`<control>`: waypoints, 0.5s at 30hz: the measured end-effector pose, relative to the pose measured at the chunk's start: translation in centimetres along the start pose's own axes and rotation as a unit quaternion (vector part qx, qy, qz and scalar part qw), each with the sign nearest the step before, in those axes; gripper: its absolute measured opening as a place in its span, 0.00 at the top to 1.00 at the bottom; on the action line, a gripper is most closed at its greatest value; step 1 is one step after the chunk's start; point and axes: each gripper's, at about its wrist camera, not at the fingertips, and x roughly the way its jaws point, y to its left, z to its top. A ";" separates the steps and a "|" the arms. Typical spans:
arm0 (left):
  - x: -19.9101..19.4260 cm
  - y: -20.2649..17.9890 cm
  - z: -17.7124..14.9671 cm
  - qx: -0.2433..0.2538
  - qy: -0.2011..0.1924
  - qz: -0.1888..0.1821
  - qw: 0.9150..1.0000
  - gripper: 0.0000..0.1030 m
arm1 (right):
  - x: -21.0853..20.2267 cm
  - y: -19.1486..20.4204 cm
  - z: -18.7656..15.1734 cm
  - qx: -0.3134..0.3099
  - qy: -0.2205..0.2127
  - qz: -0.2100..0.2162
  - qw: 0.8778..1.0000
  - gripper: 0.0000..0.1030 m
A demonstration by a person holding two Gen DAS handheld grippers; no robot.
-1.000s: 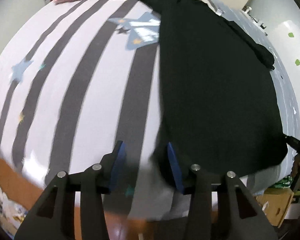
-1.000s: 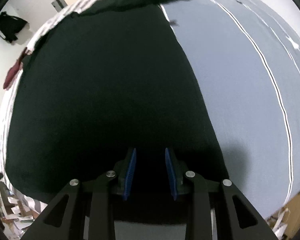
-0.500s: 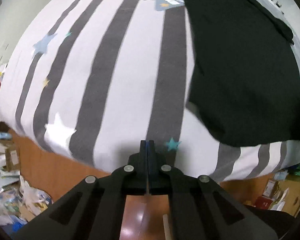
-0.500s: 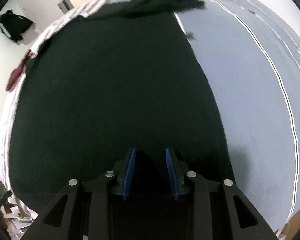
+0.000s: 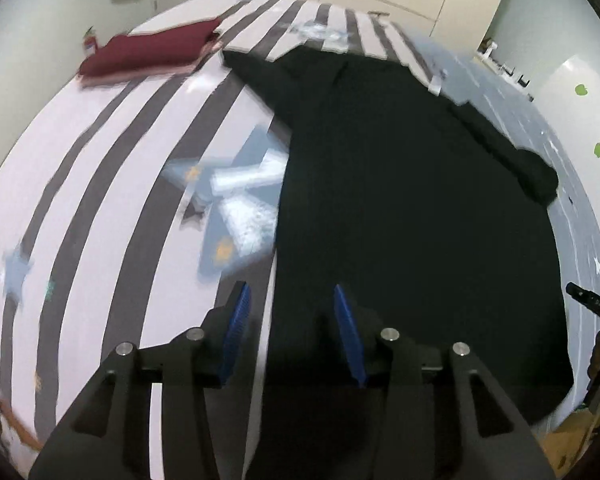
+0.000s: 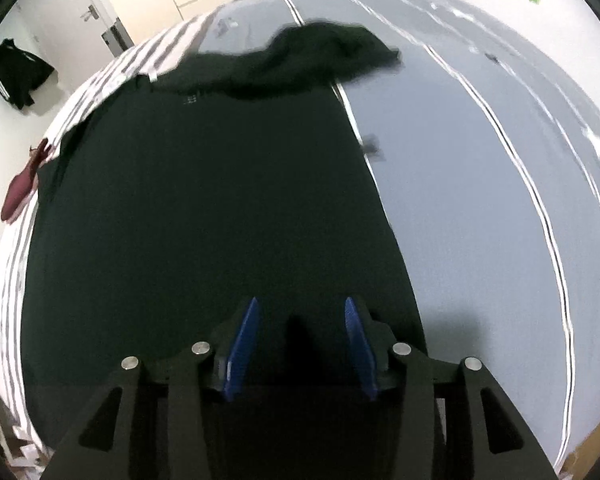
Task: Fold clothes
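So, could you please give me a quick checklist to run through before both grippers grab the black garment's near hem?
1. Left gripper open: ok.
2. Right gripper open: ok.
3. Left gripper straddles the black garment side edge: ok.
4. Right gripper over the garment near its other edge: ok.
5. Garment body flat on the bed: ok; far sleeve bunched: not ok.
6. Fingers touching the cloth: cannot tell.

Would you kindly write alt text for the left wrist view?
The left gripper, jaws open, hovers at the near left edge of a black garment spread flat on a striped bedsheet. A folded maroon garment lies at the far side.
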 end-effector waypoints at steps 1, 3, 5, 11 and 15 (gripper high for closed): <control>1.4 -0.3 1.7 0.005 -0.004 -0.004 1.000 0.59 | 0.7 0.4 1.3 -0.006 -0.006 -0.007 1.000 0.58; 3.4 -0.7 4.9 0.016 -0.010 -0.007 1.000 0.59 | 1.8 1.7 5.1 -0.013 -0.019 -0.019 1.000 0.53; 6.0 -1.1 8.2 0.022 -0.018 -0.012 1.000 0.59 | 3.0 3.0 9.1 -0.018 -0.031 -0.032 0.999 0.48; 11.0 -2.8 15.8 0.038 -0.051 -0.007 0.998 0.59 | 6.8 2.3 19.1 -0.021 -0.074 -0.055 0.996 0.43; 14.4 -4.3 18.7 0.022 -0.042 -0.007 0.999 0.59 | 8.6 3.0 22.9 -0.059 -0.082 -0.030 0.994 0.43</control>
